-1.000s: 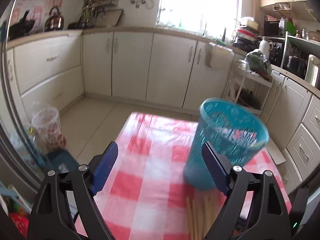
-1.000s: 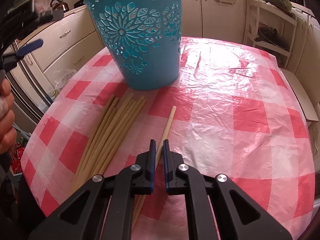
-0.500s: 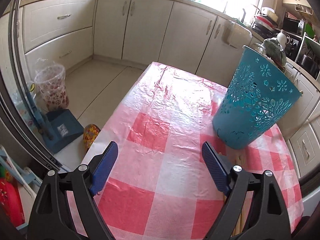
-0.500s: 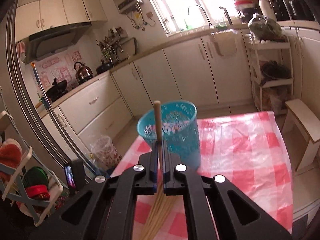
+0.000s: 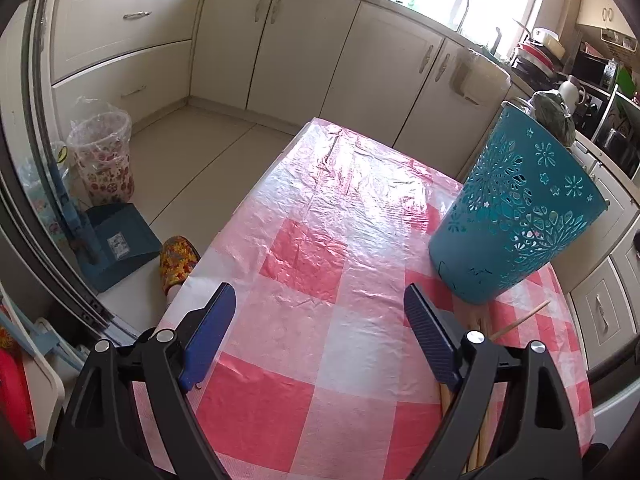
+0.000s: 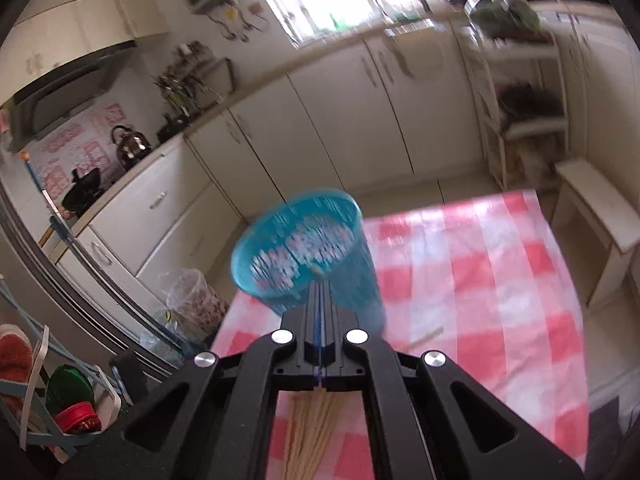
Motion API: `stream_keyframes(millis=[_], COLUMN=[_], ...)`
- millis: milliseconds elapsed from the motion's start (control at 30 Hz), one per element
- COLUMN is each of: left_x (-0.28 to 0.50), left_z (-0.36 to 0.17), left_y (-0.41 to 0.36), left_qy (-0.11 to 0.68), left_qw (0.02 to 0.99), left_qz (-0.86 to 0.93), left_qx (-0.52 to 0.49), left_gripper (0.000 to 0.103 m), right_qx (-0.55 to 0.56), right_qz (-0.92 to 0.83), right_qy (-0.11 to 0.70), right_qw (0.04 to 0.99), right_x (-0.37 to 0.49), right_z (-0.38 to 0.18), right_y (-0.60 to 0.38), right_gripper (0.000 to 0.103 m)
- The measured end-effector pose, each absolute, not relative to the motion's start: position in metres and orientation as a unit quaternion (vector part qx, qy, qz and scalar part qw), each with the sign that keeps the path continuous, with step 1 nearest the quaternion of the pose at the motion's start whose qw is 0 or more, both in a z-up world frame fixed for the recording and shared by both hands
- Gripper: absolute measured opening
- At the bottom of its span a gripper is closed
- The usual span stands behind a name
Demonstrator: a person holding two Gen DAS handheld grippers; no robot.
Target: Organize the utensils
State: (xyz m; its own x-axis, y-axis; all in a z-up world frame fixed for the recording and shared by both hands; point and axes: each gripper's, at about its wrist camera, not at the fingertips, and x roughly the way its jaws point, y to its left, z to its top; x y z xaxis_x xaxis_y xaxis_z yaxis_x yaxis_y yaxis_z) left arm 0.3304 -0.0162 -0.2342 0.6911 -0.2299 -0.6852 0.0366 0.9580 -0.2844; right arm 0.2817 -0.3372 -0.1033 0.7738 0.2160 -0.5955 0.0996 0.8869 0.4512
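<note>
A teal cut-out basket (image 5: 520, 216) stands on the red-and-white checked table (image 5: 320, 264), to the right of my left gripper (image 5: 320, 332), which is open and empty above the cloth. Several wooden chopsticks (image 5: 480, 420) lie on the cloth below the basket. In the right wrist view my right gripper (image 6: 320, 292) is shut on a chopstick, its tip (image 6: 318, 269) just over the basket's (image 6: 296, 248) open rim. More chopsticks (image 6: 308, 432) lie under that gripper, and one (image 6: 420, 338) lies loose by the basket's base.
Cream kitchen cabinets (image 5: 304, 48) line the far walls. A lined floral bin (image 5: 102, 156), a blue dustpan (image 5: 116, 240) and a patterned slipper (image 5: 178, 256) sit on the floor left of the table. A white stool (image 6: 600, 208) stands at the table's right.
My right gripper has moved forward and tipped down, bringing the chopstick's tip over the basket mouth. My left gripper has hardly moved and stays open.
</note>
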Motion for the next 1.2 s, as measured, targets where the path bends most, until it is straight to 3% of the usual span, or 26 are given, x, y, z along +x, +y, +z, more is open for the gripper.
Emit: stream_keyframes(millis=[100, 133, 167, 200, 333, 700, 800, 833, 967, 1033, 1200], left_x=[0.33, 0.33, 0.33, 0.33, 0.33, 0.334, 0.335, 0.334, 0.335, 0.336, 0.338], left_z=[-0.235, -0.235, -0.235, -0.235, -0.236, -0.24, -0.242, -0.242, -0.242, -0.243, -0.246], left_y=[-0.019, -0.02, -0.022, -0.022, -0.021, -0.011, -0.009, -0.009, -0.008, -0.009, -0.004], left_qy=[0.387, 0.388, 0.388, 0.388, 0.389, 0.398, 0.4, 0.399, 0.401, 0.404, 0.41], left_qw=[0.911, 0.911, 0.911, 0.911, 0.91, 0.901, 0.899, 0.899, 0.898, 0.897, 0.892], left_qz=[-0.078, -0.079, -0.081, -0.082, -0.083, -0.087, -0.086, -0.086, -0.085, -0.085, -0.085], left_qx=[-0.119, -0.117, -0.114, -0.113, -0.119, -0.148, -0.155, -0.156, -0.158, -0.16, -0.17], left_gripper=[0.082, 0.082, 0.082, 0.083, 0.083, 0.084, 0.084, 0.084, 0.085, 0.085, 0.085], right_qx=[0.289, 0.295, 0.3, 0.297, 0.283, 0.116, 0.083, 0.076, 0.093, 0.055, -0.066], right_qz=[-0.007, -0.018, -0.035, -0.056, -0.103, -0.125, -0.11, -0.107, -0.073, -0.058, 0.059], right_qy=[0.427, 0.447, 0.455, 0.45, 0.442, 0.461, 0.481, 0.485, 0.48, 0.448, 0.426], right_qw=[0.857, 0.844, 0.838, 0.84, 0.845, 0.871, 0.866, 0.865, 0.869, 0.89, 0.901], right_x=[0.283, 0.287, 0.29, 0.292, 0.311, 0.345, 0.336, 0.331, 0.316, 0.314, 0.333], right_z=[-0.169, -0.184, -0.195, -0.198, -0.2, -0.215, -0.214, -0.214, -0.205, -0.196, -0.192], right_y=[-0.348, -0.35, -0.353, -0.354, -0.349, -0.304, -0.304, -0.307, -0.316, -0.313, -0.299], right_gripper=[0.005, 0.037, 0.053, 0.06, 0.06, 0.056, 0.035, 0.034, 0.035, 0.045, 0.046])
